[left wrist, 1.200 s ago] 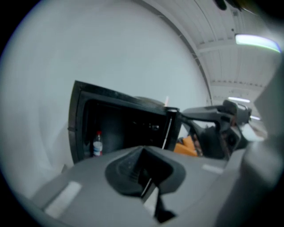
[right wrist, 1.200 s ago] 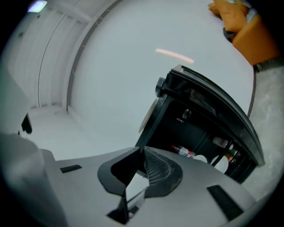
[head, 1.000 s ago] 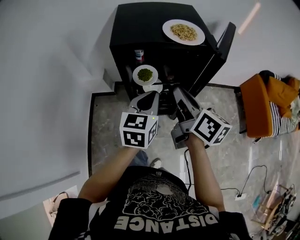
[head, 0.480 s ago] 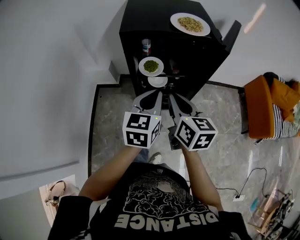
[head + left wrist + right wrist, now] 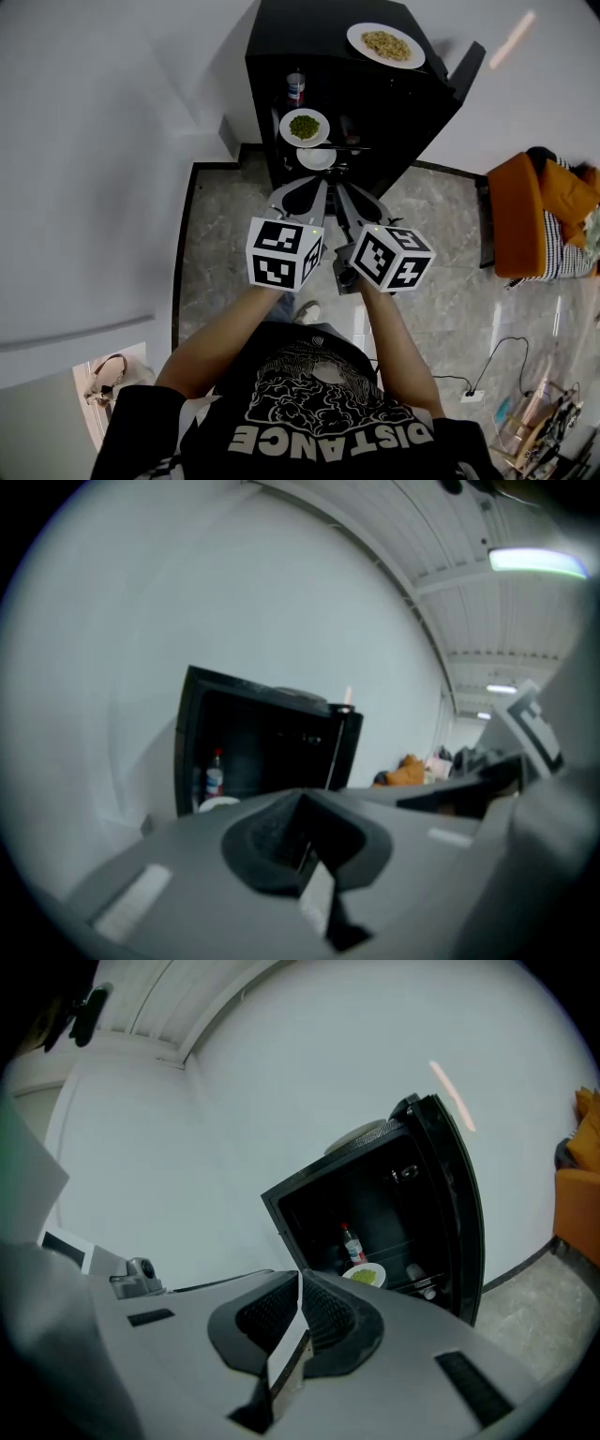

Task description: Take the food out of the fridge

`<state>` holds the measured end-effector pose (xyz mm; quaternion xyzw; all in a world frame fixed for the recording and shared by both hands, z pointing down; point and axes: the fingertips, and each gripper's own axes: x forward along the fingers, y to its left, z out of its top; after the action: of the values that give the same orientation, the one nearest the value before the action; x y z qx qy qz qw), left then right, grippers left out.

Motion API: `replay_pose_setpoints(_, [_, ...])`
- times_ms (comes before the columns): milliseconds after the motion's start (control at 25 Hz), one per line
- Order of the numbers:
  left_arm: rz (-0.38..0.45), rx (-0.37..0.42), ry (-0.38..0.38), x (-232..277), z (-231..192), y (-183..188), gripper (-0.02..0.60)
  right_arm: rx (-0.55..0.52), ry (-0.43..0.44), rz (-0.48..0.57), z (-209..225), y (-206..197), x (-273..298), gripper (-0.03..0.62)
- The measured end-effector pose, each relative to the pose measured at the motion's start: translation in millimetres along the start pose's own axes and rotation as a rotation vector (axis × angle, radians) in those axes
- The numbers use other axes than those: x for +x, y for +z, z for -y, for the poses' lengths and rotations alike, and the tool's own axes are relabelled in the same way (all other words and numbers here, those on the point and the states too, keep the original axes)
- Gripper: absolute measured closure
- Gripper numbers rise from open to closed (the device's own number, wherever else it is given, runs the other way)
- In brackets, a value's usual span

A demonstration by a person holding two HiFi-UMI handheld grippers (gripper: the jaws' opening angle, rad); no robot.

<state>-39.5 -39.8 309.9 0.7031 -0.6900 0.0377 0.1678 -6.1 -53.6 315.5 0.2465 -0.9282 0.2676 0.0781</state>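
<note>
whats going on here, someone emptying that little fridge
A person faces a small black fridge with its door open, a gripper in each hand. One plate of yellowish food sits on top of the fridge; a plate of green food and a bottle are inside. The left gripper is shut and empty; the right gripper has just been closing its jaws on nothing. Neither touches anything.

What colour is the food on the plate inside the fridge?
The food is green; clearest in the head view.
</note>
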Motion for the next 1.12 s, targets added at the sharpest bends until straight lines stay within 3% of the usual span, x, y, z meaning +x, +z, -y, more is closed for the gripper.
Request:
replay_pose_setpoints(520, [0.007,-0.087,0.08,13.2,-66.6,-28.3,0.58,0.359,0.086,-0.004,23.8,-29.3,73.8,0.582])
replay_pose_setpoints(1120, [0.01,-0.13,0.087,58.5,-124.7,-98.4,0.578,0.617,0.115,0.05,88.8,-93.3,175.4,0.576])
